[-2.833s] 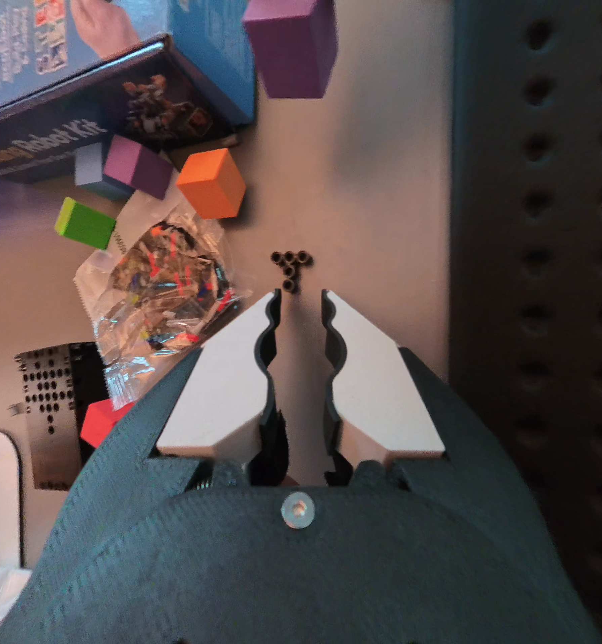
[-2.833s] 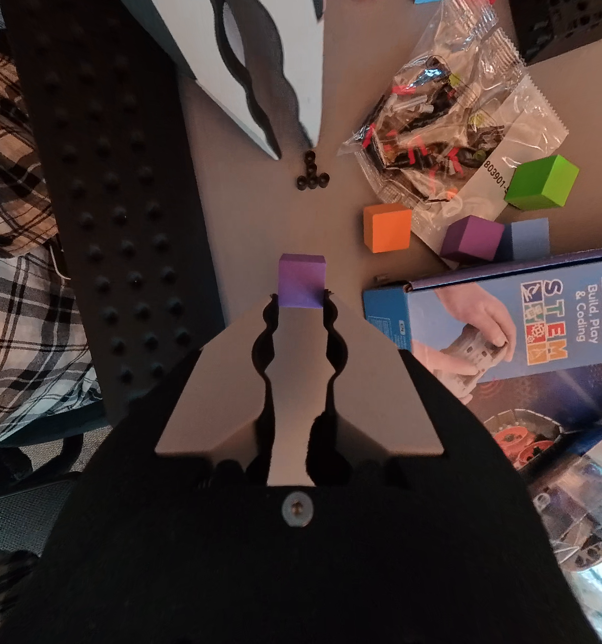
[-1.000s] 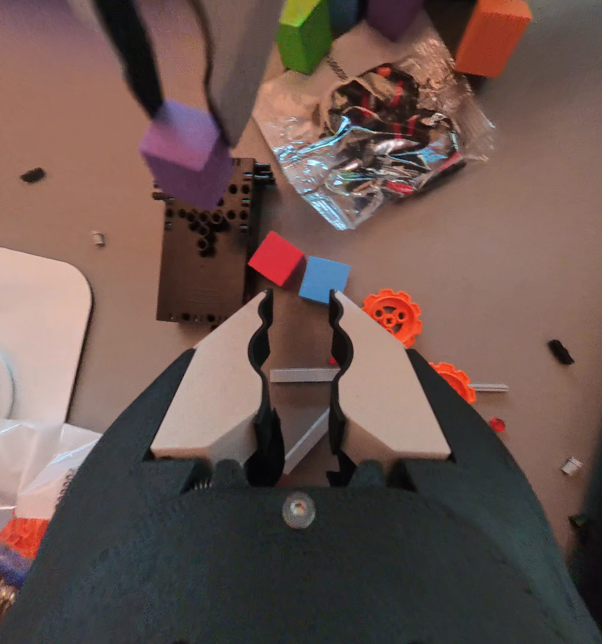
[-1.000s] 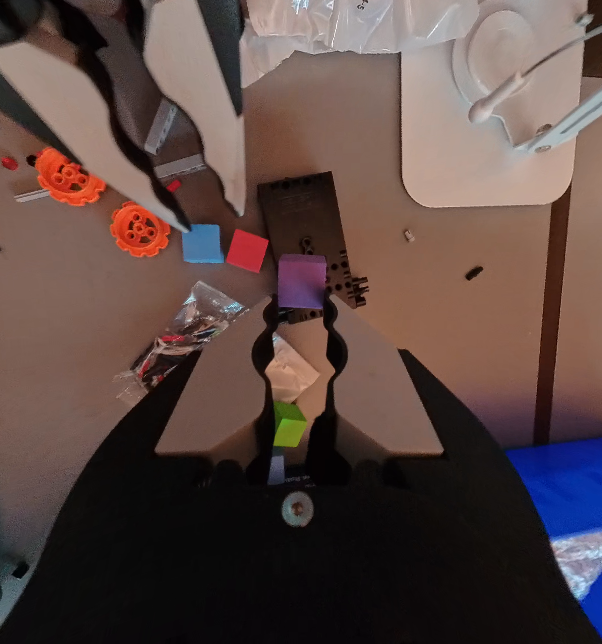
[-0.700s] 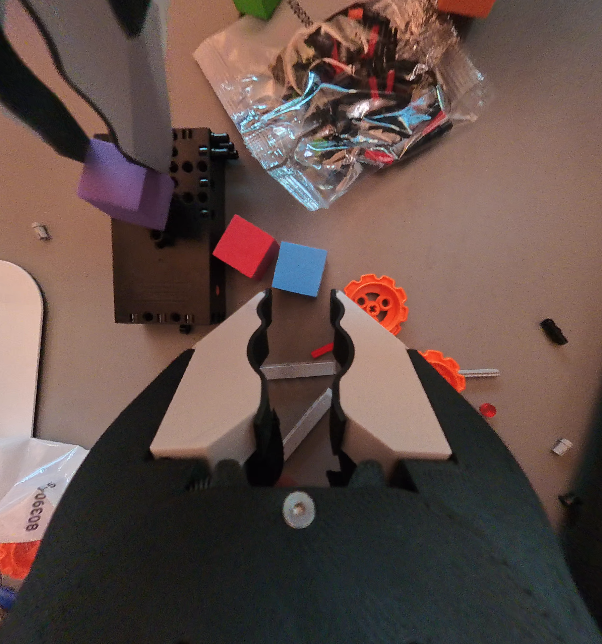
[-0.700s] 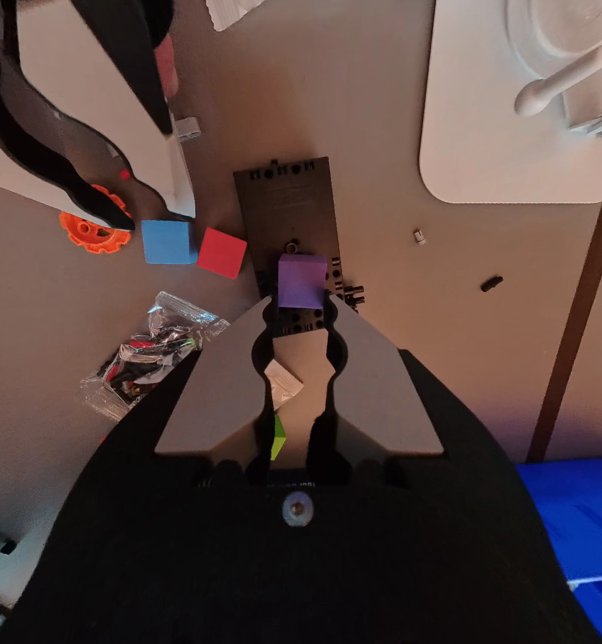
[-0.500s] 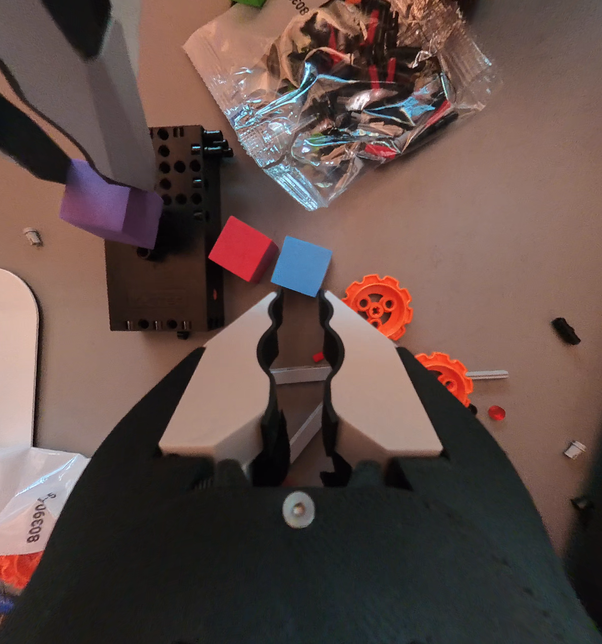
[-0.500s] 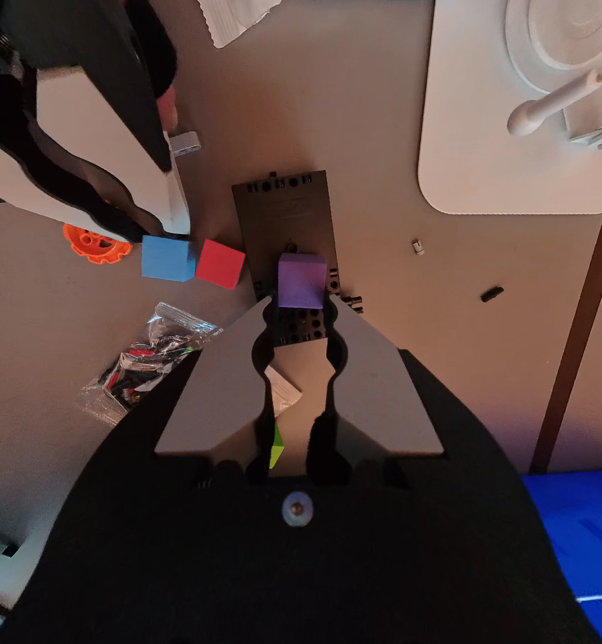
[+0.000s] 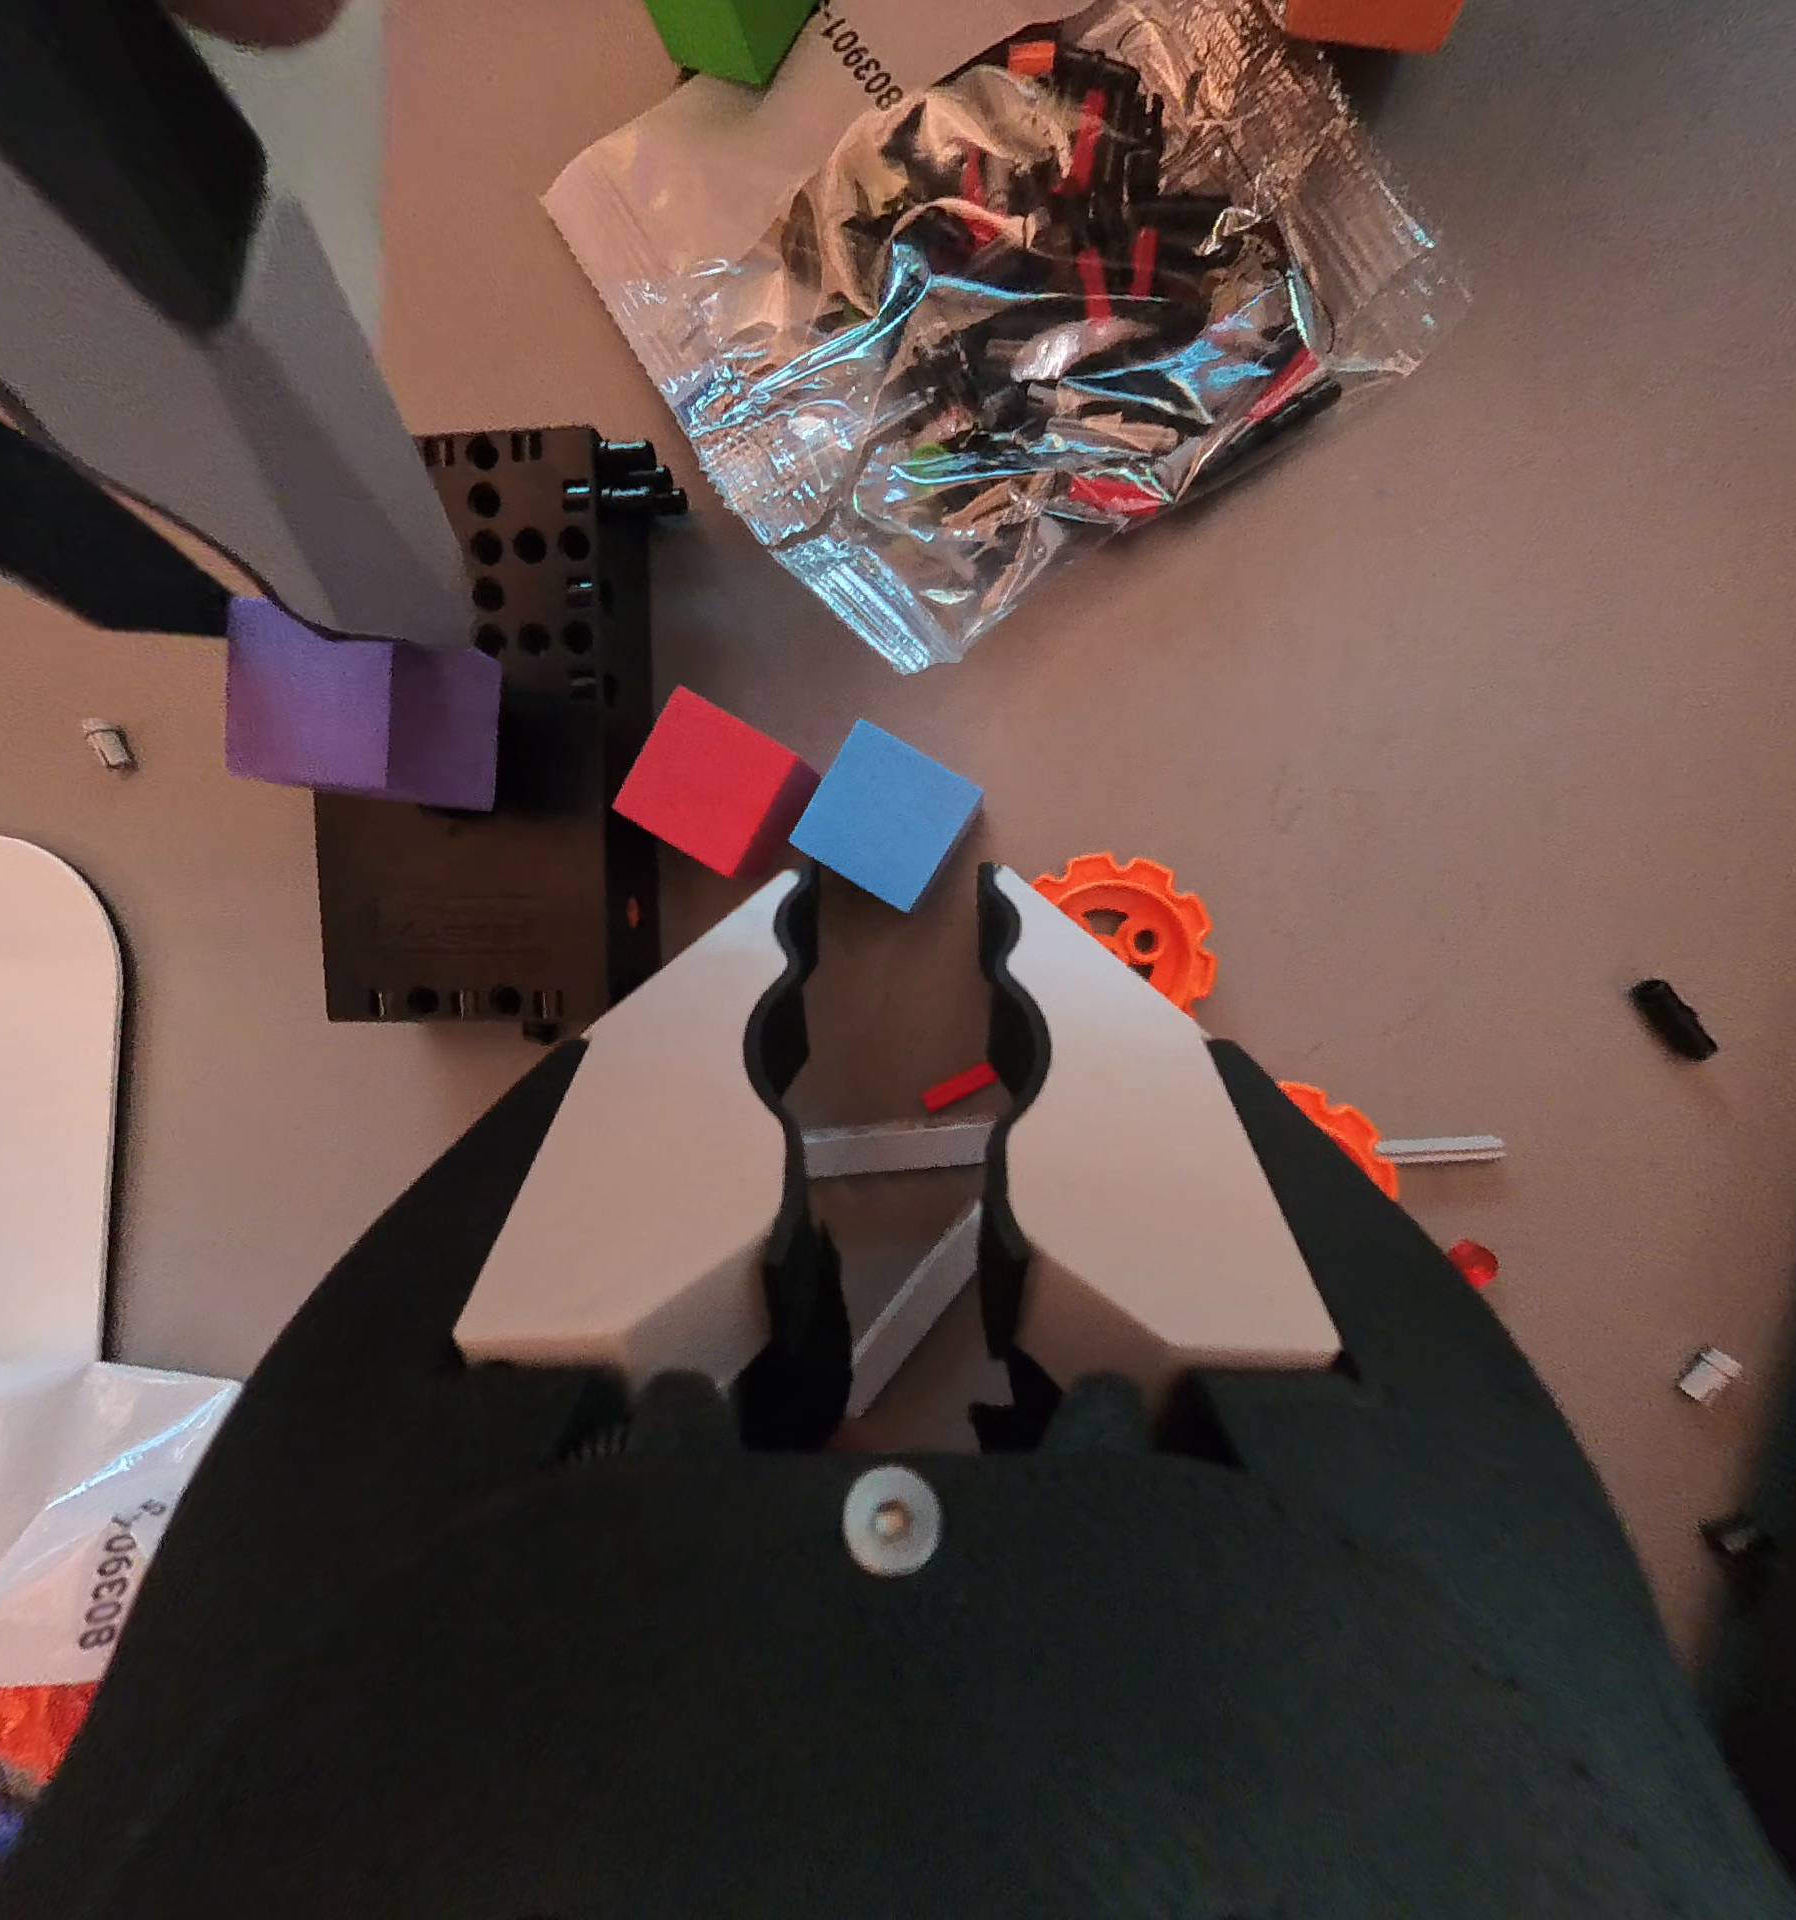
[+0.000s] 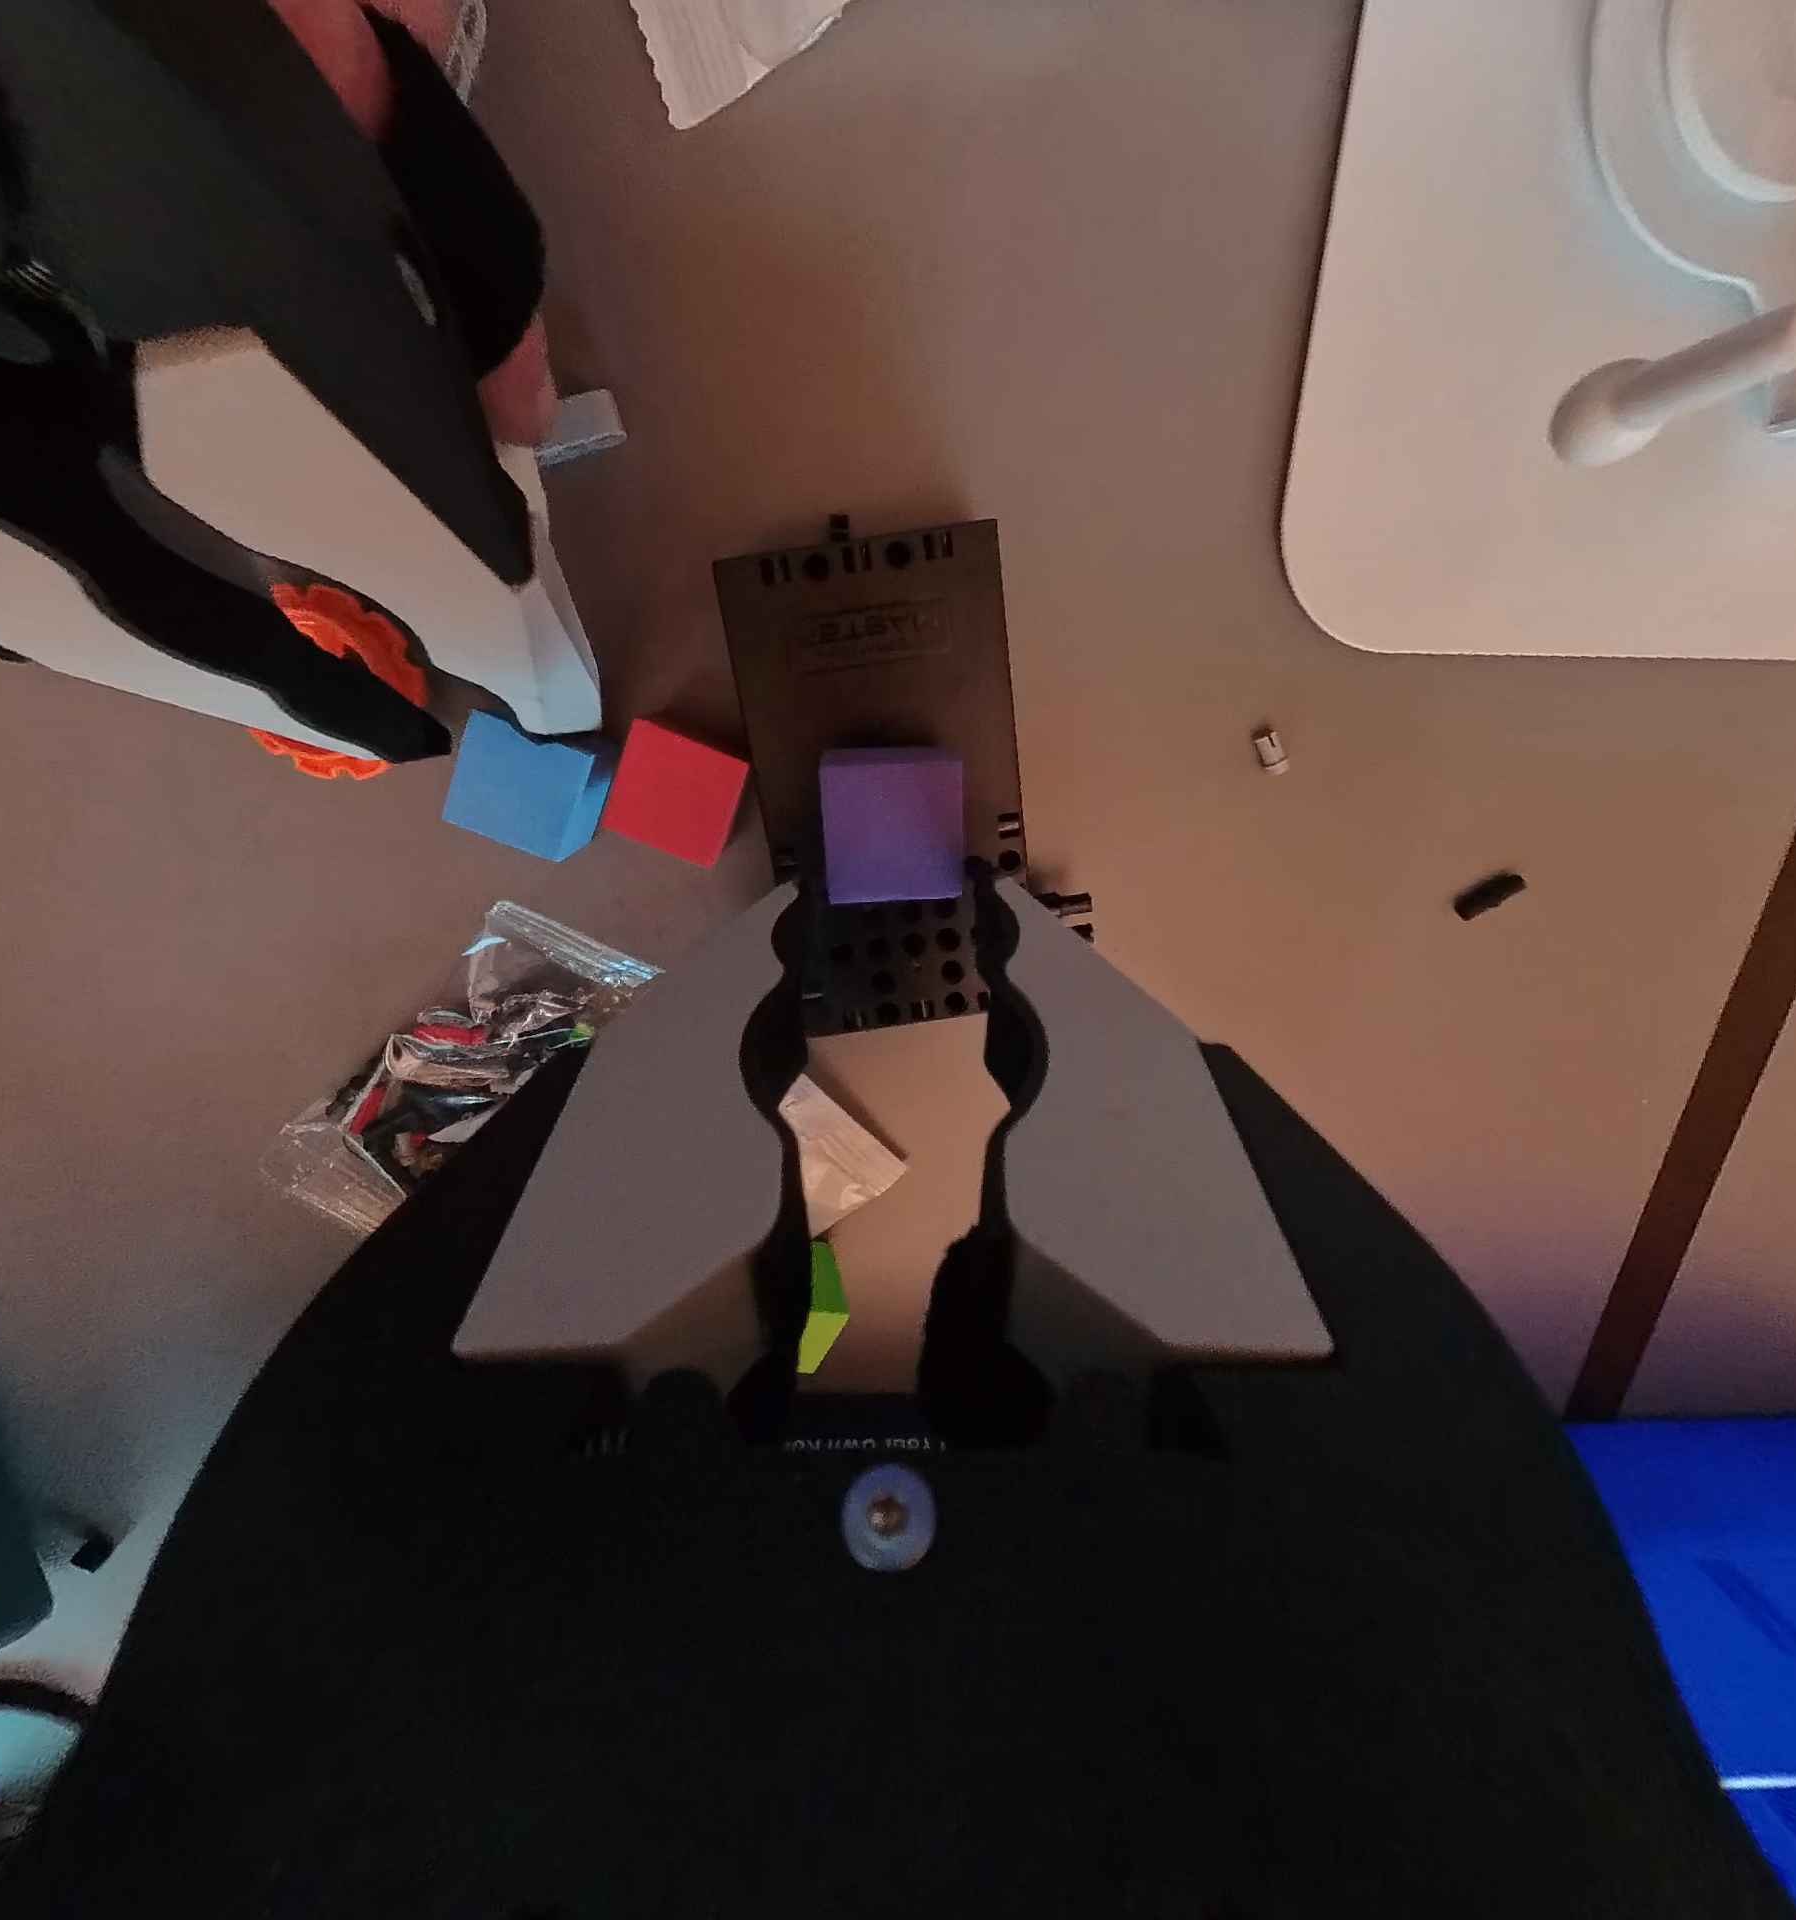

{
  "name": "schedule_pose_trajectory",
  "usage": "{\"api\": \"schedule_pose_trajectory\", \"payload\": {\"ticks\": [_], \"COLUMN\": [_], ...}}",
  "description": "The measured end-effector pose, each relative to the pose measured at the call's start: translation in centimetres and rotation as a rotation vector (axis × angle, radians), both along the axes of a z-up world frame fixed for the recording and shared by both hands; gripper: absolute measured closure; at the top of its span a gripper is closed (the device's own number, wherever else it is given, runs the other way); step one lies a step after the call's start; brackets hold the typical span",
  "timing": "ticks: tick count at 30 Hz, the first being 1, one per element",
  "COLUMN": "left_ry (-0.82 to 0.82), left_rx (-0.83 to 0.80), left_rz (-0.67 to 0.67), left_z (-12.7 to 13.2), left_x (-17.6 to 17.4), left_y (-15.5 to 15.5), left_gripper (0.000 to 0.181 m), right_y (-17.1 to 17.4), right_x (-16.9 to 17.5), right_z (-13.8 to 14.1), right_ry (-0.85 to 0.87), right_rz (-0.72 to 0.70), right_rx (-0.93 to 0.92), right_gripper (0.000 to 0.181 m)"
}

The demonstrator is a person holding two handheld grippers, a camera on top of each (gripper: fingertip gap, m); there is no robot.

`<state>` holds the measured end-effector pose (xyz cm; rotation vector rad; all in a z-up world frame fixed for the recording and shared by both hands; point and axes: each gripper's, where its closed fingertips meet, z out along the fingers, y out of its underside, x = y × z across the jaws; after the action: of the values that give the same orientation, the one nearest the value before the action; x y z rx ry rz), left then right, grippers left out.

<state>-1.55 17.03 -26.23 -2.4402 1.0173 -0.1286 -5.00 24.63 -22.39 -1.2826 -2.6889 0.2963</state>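
My left gripper (image 9: 894, 883) is open, its tips just short of a blue cube (image 9: 883, 816) that touches a red cube (image 9: 712, 795) on the table. In the right wrist view the left gripper (image 10: 499, 727) stands with a fingertip at each side of the blue cube's (image 10: 520, 790) upper edge, beside the red cube (image 10: 676, 790). My right gripper (image 10: 889, 883) is shut on a purple cube (image 10: 889, 826) and holds it over a black perforated block (image 10: 863, 644). The purple cube (image 9: 354, 717) also shows at the left of the left wrist view, over the block (image 9: 489, 904).
A clear bag of small parts (image 9: 1029, 332) lies beyond the cubes, with a green cube (image 9: 728, 31) and an orange cube (image 9: 1372, 16) at the top edge. Orange gears (image 9: 1133, 935) lie right of the blue cube. A white lamp base (image 10: 1600, 312) stands past the block.
Both grippers moved from the boxes to the black block. The right carried the purple cube over the block and lowered it. The left closed in on the blue cube; its jaws narrowed, then widened.
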Motion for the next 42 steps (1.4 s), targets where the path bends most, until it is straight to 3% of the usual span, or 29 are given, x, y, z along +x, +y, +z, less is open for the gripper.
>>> {"api": "schedule_pose_trajectory", "payload": {"ticks": [7,11,18,24,29,34,37,42], "left_ry": [0.033,0.017,-0.053,-0.069,-0.083,-0.07,-0.073,-0.062], "left_rx": [0.031,0.009,-0.11,-0.107,-0.092,-0.091,-0.08,-0.079], "left_rz": [-0.036,-0.06,-0.088,-0.084,-0.067,-0.066,-0.056,-0.041], "left_z": [-0.2,-0.2,-0.8,-0.4,0.2,0.2,0.5,0.5], "left_x": [0.9,1.5,2.3,2.2,1.9,1.7,1.5,1.1], "left_y": [0.6,0.1,-2.4,-2.7,-2.8,-2.9,-2.8,-2.6], "left_gripper": [0.16,0.161,0.166,0.165,0.162,0.161,0.16,0.155], "right_y": [-1.3,-3.0,-4.2,-4.4,-4.4,-4.3,-4.7,-2.9], "right_x": [2.1,3.7,2.9,2.2,2.3,2.4,2.5,1.6], "right_z": [2.7,1.0,-2.4,-3.2,-2.4,-3.5,-1.9,4.2], "right_ry": [0.095,0.057,0.077,0.117,0.123,0.096,0.13,0.264], "right_rz": [-0.015,-0.04,-0.143,-0.174,-0.188,-0.176,-0.153,-0.113], "right_rx": [-0.051,-0.092,-0.121,-0.115,-0.128,-0.078,-0.115,-0.135], "right_gripper": [0.149,0.147,0.139,0.155,0.15,0.154,0.156,0.156]}}
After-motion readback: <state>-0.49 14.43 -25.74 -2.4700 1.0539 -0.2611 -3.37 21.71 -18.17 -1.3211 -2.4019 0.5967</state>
